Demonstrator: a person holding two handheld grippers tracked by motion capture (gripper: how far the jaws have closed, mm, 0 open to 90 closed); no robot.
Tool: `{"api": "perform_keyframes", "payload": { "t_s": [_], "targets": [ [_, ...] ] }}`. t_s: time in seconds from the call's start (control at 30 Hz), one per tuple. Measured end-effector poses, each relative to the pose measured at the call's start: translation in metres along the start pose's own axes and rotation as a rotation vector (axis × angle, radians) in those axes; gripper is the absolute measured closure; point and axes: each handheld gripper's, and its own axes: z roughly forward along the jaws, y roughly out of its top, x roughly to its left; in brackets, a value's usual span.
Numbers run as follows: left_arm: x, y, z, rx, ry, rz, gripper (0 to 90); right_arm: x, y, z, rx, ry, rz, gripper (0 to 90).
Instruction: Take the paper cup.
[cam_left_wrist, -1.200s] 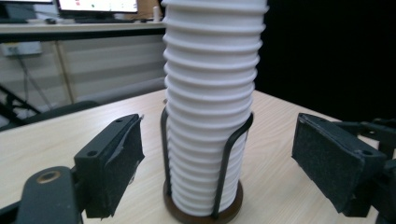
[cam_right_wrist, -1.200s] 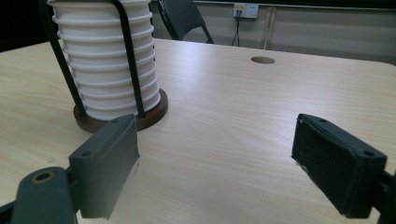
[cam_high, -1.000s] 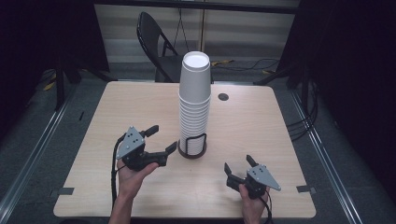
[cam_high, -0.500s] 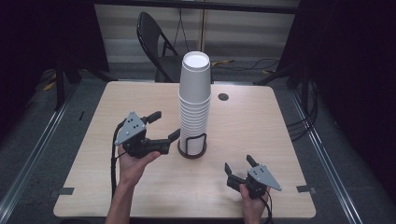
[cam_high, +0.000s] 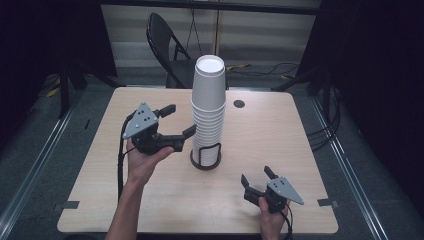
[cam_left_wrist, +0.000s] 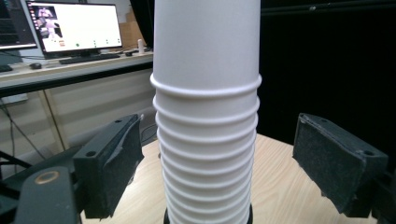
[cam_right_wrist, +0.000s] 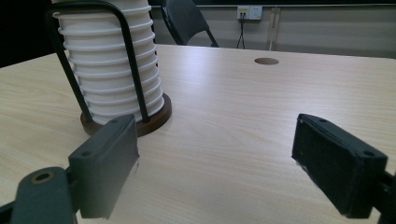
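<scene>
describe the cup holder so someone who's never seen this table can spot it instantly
Start at the light wooden table and find the tall stack of white paper cups near its middle. The holder sits under that stack: a round dark wooden base with black wire loops rising around the lowest cups. It is the only dark round stand there, between the two hand-held grippers.

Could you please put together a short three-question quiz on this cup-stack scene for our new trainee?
1. True or false: the left gripper is shut on the cup stack.
2. What does the stack stand in? A) a bowl B) a round holder with wire loops C) a box
3. Which gripper sits low near the table's front edge?

Key: 1. False; its jaws are open, either side of the stack. 2. B, the holder. 3. The right gripper.
</scene>
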Motion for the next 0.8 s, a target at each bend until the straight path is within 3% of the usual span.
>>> {"api": "perform_keyframes", "payload": {
  "t_s": [0.2,0.27,0.5,0.8],
  "targets": [
    [0.003,0.017,0.008,-0.006,-0.013,0.011,15.5,0.0,0.0,0.0,-0.003,0.002,0.003,13.8],
    [0.004,0.021,0.011,-0.017,-0.028,-0.008,15.5,0.0,0.0,0.0,-0.005,0.004,0.004,13.9],
    [0.011,0.034,0.025,-0.012,-0.049,-0.008,15.4,-0.004,-0.001,-0.003,-0.024,0.036,0.045,14.1],
    [0.019,0.048,0.038,-0.011,-0.078,-0.01,15.4,-0.003,-0.001,-0.002,-0.025,0.03,0.021,14.2]
  ]
}}
